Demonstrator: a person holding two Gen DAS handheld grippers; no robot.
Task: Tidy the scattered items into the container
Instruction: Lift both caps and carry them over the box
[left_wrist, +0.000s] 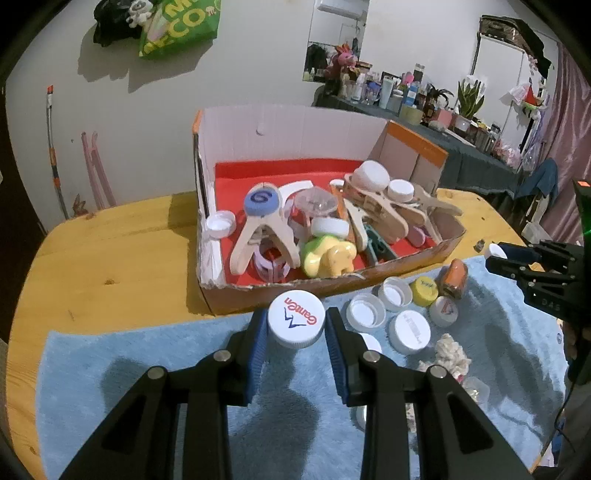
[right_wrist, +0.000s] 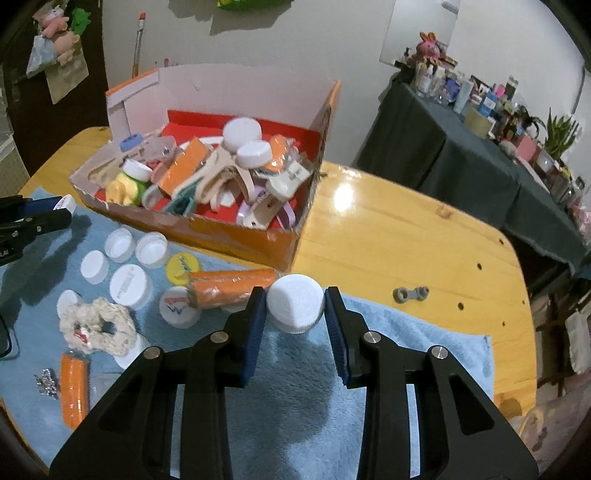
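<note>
My left gripper (left_wrist: 296, 325) is shut on a white Ganten bottle cap (left_wrist: 296, 318), held above the blue towel (left_wrist: 147, 369) just in front of the cardboard box (left_wrist: 406, 264). My right gripper (right_wrist: 295, 308) is shut on a plain white cap (right_wrist: 295, 304) above the towel (right_wrist: 295, 406), to the right of the loose items. The box (right_wrist: 229, 230) holds wooden clips, caps and a yellow-green toy. Several white caps (right_wrist: 129, 284), a yellow cap (right_wrist: 183, 267), orange rolls (right_wrist: 231, 286) and a cream scrunchie (right_wrist: 98, 326) lie on the towel.
The towel lies on a yellow wooden table (right_wrist: 406, 240). A small grey part (right_wrist: 410, 294) lies on the bare wood to the right. A dark-clothed side table (right_wrist: 461, 147) crowded with bottles stands behind. The right gripper also shows at the right edge of the left wrist view (left_wrist: 498, 258).
</note>
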